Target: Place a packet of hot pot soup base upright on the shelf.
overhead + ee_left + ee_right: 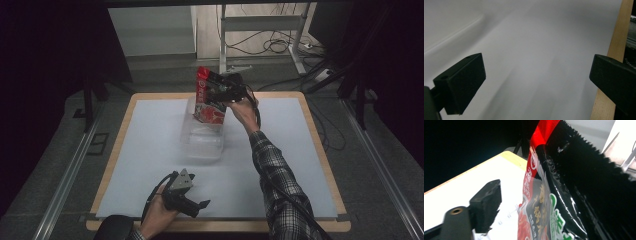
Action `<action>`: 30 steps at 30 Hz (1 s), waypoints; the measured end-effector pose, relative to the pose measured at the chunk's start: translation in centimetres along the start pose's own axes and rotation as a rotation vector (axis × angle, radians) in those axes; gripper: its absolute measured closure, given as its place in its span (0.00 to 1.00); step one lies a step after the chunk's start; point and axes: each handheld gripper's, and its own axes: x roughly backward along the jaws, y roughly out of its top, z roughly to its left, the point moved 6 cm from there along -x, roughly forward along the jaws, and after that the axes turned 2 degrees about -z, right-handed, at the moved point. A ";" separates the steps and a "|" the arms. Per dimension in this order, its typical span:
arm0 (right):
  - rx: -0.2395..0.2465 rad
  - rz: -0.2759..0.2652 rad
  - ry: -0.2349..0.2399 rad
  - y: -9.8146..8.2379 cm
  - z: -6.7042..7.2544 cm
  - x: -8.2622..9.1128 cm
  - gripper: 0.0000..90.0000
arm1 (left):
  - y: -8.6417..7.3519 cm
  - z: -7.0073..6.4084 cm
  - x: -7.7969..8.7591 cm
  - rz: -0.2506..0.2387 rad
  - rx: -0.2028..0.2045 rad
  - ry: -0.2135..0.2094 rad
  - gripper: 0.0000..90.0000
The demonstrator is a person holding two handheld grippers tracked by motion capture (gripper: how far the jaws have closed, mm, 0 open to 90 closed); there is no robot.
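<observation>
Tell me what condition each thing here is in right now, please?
Red and black snack packet: upright, sealed as far as can be seen, its lower end inside the container.
Clear plastic container: lidless, standing on the white sheet.
Right gripper: beside the packet's top; grip cannot be told.
Left gripper: fingers wide apart, holding nothing, low over the white sheet.
</observation>
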 end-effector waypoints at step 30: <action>-0.004 0.034 0.027 -1.1 0.9 3.7 0.05 | 0.5 -0.6 0.1 -0.054 -0.027 -0.020 0.00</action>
